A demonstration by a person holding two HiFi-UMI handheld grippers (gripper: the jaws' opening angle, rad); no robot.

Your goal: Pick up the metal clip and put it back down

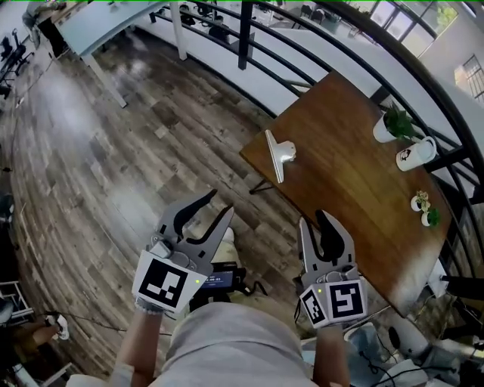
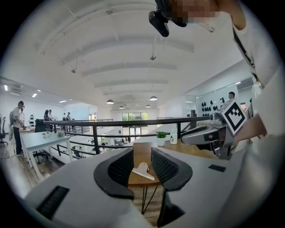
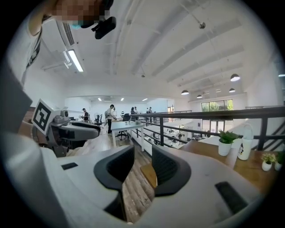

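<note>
The metal clip (image 1: pixel 277 153), a long silver bar with a folded handle, lies near the left corner of the brown wooden table (image 1: pixel 355 204). Both grippers hover over the floor, short of the table and apart from the clip. My left gripper (image 1: pixel 216 207) is open with nothing between its jaws; in the left gripper view the clip (image 2: pixel 143 171) shows far off through the gap of this gripper (image 2: pixel 142 162). My right gripper (image 1: pixel 315 222) is open and empty too. In the right gripper view only floor and the table's corner (image 3: pixel 149 174) show between its jaws (image 3: pixel 143 162).
At the table's far side stand a plant in a white pot (image 1: pixel 391 125), a white bottle (image 1: pixel 416 154) and small pots (image 1: pixel 425 208). A black railing (image 1: pixel 423 75) runs behind the table. Wooden floor (image 1: pixel 113 166) spreads to the left, with white desks (image 1: pixel 98 23) beyond.
</note>
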